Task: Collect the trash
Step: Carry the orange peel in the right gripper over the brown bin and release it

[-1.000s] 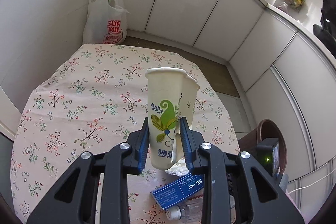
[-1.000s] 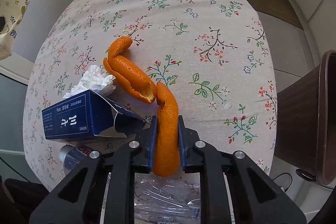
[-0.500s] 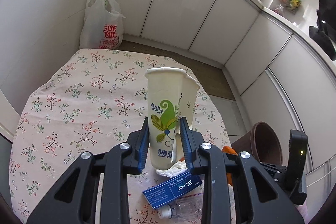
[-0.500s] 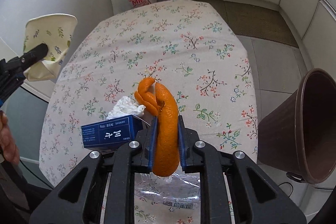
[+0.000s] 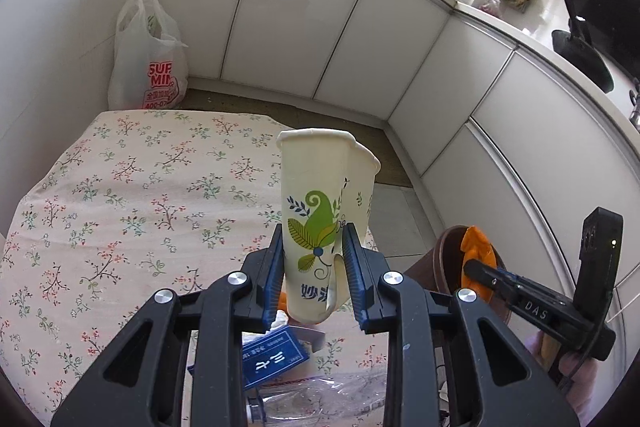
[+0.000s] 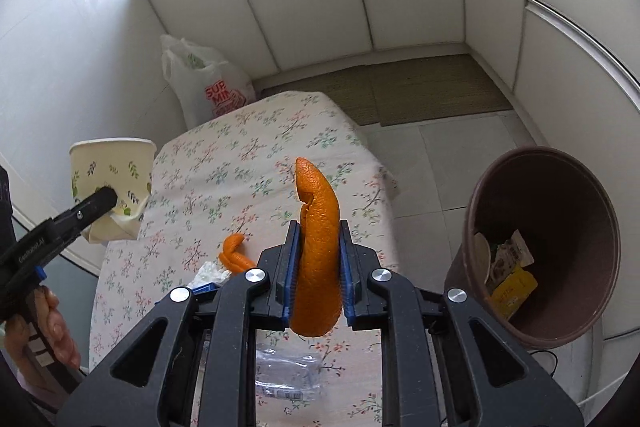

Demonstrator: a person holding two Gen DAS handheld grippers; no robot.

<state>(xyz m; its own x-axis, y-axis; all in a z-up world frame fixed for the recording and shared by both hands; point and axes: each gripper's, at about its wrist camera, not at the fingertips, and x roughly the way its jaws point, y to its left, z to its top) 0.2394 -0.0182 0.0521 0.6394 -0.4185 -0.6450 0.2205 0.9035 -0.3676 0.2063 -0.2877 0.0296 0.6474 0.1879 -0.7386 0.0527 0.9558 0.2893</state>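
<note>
My left gripper (image 5: 314, 267) is shut on a crumpled paper cup (image 5: 320, 211) with a green leaf print, held upright above the floral table (image 5: 120, 195). My right gripper (image 6: 318, 259) is shut on an orange peel strip (image 6: 318, 227), lifted above the table's right side. In the left wrist view the right gripper (image 5: 476, 259) holds the peel (image 5: 474, 243) in front of the brown trash bin (image 5: 448, 247). The bin (image 6: 560, 187) has wrappers inside and stands on the floor to the right. The cup also shows at the left of the right wrist view (image 6: 110, 171).
On the table lie a second orange peel (image 6: 234, 251), a white tissue (image 6: 208, 273), a blue carton (image 5: 272, 363) and a crushed clear plastic bottle (image 6: 288, 375). A white shopping bag (image 5: 148, 67) stands on the floor beyond the table. White cabinets (image 5: 300, 27) line the walls.
Both grippers have risen from the table with their loads. The right gripper has carried the peel strip up and toward the bin, leaving the other peel on the table.
</note>
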